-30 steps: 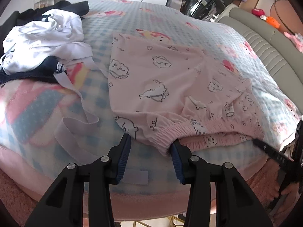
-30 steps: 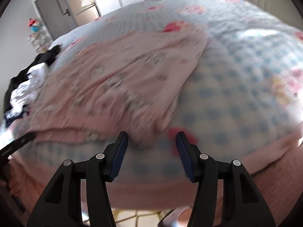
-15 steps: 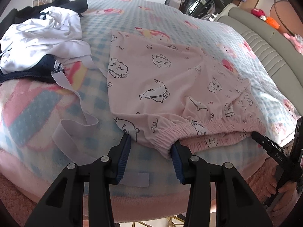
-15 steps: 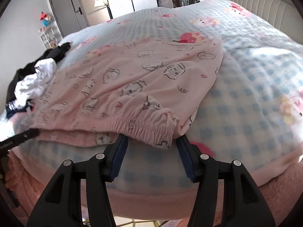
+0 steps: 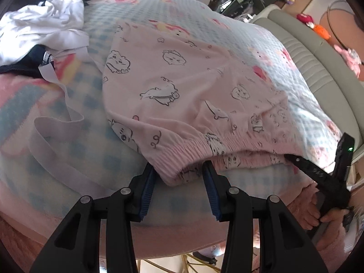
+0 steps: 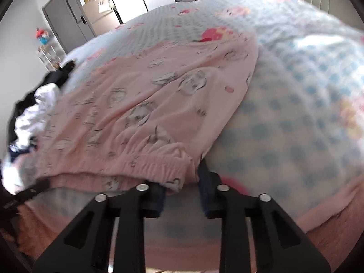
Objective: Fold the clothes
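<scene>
Pink pyjama bottoms (image 5: pixel 182 86) with cartoon prints lie flat on the blue-checked bed cover (image 5: pixel 159 6), their elastic waistband along the near edge of the bed. My left gripper (image 5: pixel 179 182) is open, and the waistband's left corner sits between its blue pads without being pinched. In the right wrist view the bottoms (image 6: pixel 159 95) look blurred. My right gripper (image 6: pixel 180 188) straddles the waistband's right corner with its jaws narrowed but still apart. The left wrist view shows a right gripper finger (image 5: pixel 302 166) reaching under the waistband, with a hand (image 5: pixel 318 209) holding that gripper.
A heap of white and dark clothes (image 5: pixel 41 22) lies at the bed's far left, with a white strap (image 5: pixel 52 145) trailing toward the near edge. A padded grey headboard (image 5: pixel 318 68) runs along the right. A pink blanket hem (image 6: pixel 329 207) hangs over the bed's edge.
Both grippers have pushed forward so each waistband corner sits deeper between the fingers. The right gripper's jaws have narrowed to about half their earlier gap. The left jaws keep the same width.
</scene>
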